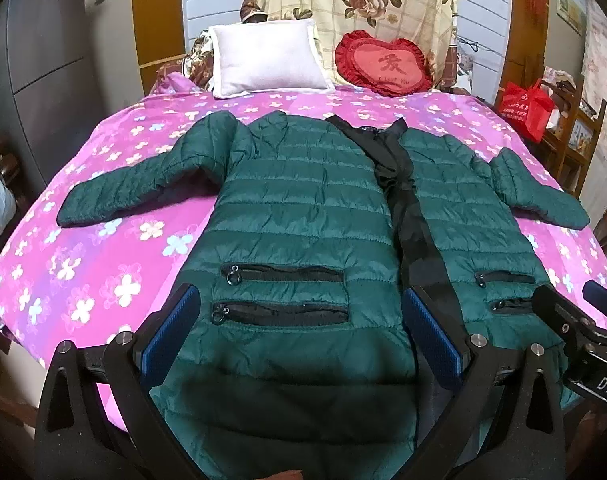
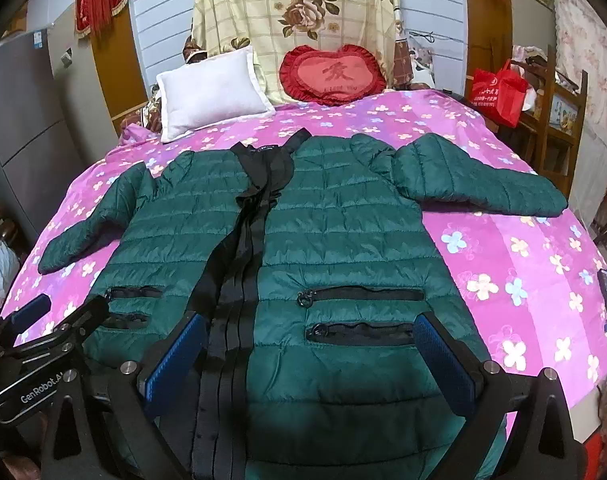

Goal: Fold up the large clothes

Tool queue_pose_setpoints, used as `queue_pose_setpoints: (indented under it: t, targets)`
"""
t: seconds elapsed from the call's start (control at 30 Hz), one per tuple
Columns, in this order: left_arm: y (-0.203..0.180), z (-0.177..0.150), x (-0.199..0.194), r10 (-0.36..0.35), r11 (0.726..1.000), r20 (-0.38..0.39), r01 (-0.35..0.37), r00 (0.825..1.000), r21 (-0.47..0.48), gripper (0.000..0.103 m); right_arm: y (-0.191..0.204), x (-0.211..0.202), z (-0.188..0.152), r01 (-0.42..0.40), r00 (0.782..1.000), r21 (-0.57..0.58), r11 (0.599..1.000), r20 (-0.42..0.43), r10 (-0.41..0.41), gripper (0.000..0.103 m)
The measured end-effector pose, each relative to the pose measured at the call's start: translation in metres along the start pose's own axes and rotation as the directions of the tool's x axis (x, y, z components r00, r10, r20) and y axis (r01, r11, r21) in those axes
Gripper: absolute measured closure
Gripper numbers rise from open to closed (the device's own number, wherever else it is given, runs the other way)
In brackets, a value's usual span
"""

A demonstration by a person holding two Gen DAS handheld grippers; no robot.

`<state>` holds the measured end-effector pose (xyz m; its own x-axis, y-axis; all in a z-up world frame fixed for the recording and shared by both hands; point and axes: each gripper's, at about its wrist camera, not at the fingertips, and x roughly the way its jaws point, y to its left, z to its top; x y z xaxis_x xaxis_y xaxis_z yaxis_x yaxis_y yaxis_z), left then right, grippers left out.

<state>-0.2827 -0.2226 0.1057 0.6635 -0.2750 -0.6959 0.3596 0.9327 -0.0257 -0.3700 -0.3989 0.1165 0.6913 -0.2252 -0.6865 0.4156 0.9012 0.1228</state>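
We hold both tools, left tool [image 1: 301, 328] and right tool [image 2: 311, 354], wide open and gripping nothing, over the green jacket [image 1: 303, 216] hem (sleeves at 9 and 3 o'clock) on the bed [image 1: 103, 264].

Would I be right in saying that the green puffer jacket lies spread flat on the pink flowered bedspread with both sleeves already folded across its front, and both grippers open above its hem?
Not quite: the sleeves are not folded. On the green puffer jacket, both sleeves lie stretched out sideways on the pink flowered bedspread, as the left wrist view shows. The rest holds: left gripper and right gripper are open above the hem.
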Motion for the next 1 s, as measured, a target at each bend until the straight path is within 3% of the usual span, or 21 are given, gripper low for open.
queue_pose_setpoints:
  t: [0.3,0.67,1.0]
  targets:
    - [-0.001,0.0,0.002,-0.002,1.0,-0.007,0.002,1.0,0.002,0.002,0.0,0.005,0.0,-0.004,0.999,0.008,1.0,-0.044,0.004,0.0]
    - [-0.002,-0.003,0.006,-0.003,1.0,-0.014,0.003,1.0,0.01,0.002,0.0,0.006,-0.002,-0.012,1.0,0.009,1.0,-0.014,0.012,0.0]
    - [-0.002,-0.003,0.006,-0.003,1.0,-0.014,0.003,1.0,0.011,0.002,0.004,0.011,0.001,-0.005,0.993,0.008,1.0,-0.119,0.006,0.0]
